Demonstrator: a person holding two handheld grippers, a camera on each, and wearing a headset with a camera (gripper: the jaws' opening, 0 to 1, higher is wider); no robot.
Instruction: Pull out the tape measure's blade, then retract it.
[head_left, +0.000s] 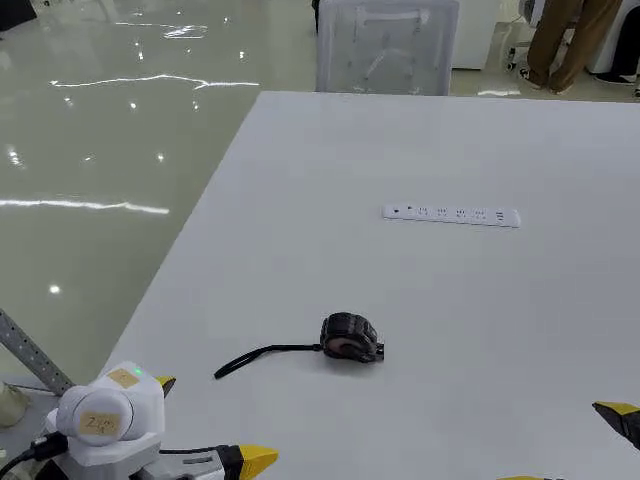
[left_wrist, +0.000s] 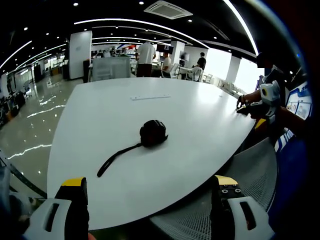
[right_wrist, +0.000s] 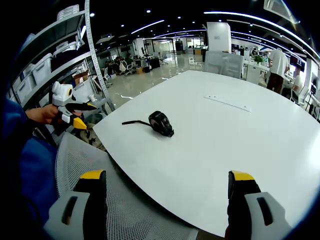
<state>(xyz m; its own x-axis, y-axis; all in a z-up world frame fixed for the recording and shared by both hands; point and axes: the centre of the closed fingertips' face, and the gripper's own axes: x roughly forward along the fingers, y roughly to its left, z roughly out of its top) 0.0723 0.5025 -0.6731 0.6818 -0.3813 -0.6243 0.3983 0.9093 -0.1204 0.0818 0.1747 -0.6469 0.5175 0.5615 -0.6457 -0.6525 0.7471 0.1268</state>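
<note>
A black tape measure (head_left: 351, 338) with a black wrist strap (head_left: 262, 357) trailing to its left lies on the white table (head_left: 420, 300), blade retracted. The same tape measure (left_wrist: 153, 133) sits mid-table in the left gripper view, and in the right gripper view the tape measure (right_wrist: 162, 123) lies near the table's near edge. My left gripper (left_wrist: 149, 197) is open, off the table's near edge. My right gripper (right_wrist: 167, 192) is open too, well short of the tape. In the head view the left gripper (head_left: 205, 425) is at bottom left and a yellow tip of the right gripper (head_left: 615, 410) at bottom right.
A white power strip (head_left: 452, 214) lies farther back on the table. A translucent chair (head_left: 386, 45) stands at the far edge. A mesh chair seat (right_wrist: 110, 190) is below the grippers. Metal shelving (right_wrist: 60, 60) stands to the left. People stand in the background.
</note>
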